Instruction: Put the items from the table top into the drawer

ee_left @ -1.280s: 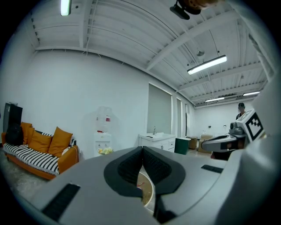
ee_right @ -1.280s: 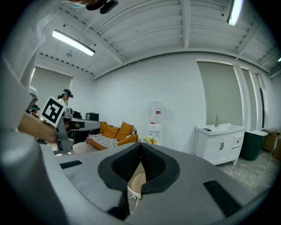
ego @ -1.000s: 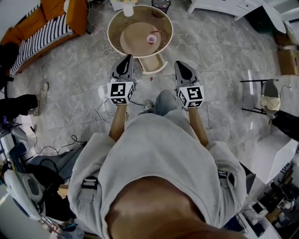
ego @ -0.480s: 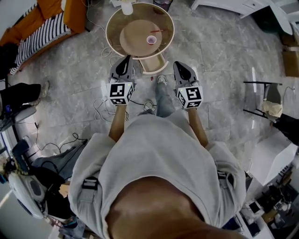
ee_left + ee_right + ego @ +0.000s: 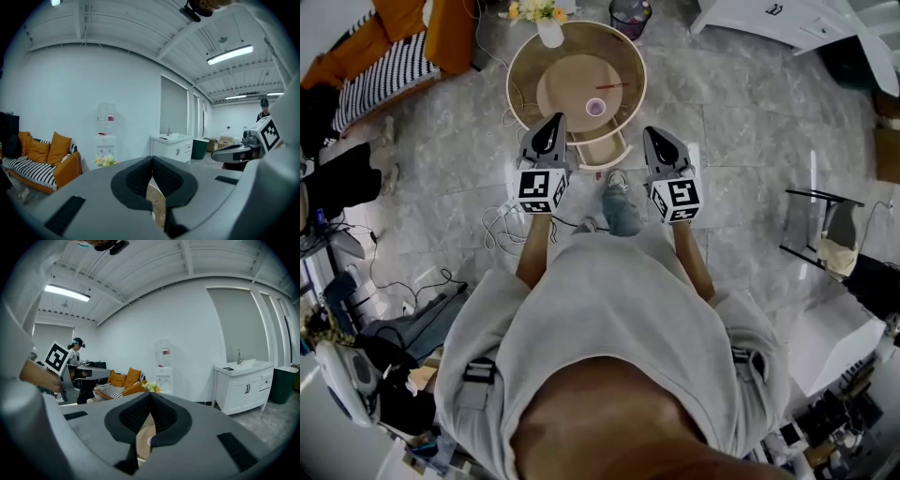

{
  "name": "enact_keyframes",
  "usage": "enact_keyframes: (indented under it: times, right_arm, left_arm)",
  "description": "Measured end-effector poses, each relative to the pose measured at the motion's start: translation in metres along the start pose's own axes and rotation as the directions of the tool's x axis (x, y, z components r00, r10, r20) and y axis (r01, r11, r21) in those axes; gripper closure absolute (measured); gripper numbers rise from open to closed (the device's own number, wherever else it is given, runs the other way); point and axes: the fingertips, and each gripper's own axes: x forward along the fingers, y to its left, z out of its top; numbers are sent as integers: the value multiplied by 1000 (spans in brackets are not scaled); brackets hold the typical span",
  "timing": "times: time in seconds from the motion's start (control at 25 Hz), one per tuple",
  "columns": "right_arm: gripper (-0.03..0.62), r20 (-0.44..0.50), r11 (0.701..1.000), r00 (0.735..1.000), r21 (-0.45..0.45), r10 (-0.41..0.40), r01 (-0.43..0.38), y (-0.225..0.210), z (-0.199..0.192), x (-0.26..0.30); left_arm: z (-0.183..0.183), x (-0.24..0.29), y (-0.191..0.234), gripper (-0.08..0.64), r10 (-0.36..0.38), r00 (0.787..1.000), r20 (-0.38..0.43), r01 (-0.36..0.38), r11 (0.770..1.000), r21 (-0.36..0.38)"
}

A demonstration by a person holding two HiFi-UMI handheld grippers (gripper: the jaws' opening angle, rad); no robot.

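Round table (image 5: 520, 84) ahead; left gripper (image 5: 554, 123), right gripper (image 5: 655, 135) parallel, jaws together.

Small pink cup (image 5: 595, 108) upright on round table (image 5: 517, 75); thin red stick (image 5: 614, 86) just beside; white drawer (image 5: 600, 151) open below.

At upper centre the round worktop (image 5: 562, 89) is largely open; a small cup (image 5: 595, 108) stands mid-top, a vase (image 5: 549, 34) at its upper rim.
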Motion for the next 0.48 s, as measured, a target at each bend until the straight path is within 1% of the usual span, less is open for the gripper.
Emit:
enact_keyframes:
  times: [0.16, 0.32, 0.48]
  right_arm:
    - [568, -11, 999, 999, 10, 33, -33, -20, -4, 25]
    - [568, -34, 998, 997, 19, 65, -64, -22, -14, 51]
    - [568, -50, 997, 996, 34, 71, -69, -23, -22, 64]
  left_arm:
    - [-2, 22, 1, 543, 19, 999, -29, -19, 1000, 1]
    - [-14, 36, 12, 543, 35, 998, -61, -36, 999, -5]
    - [-27, 49, 18, 543, 29, 996, -82, -30, 999, -15]
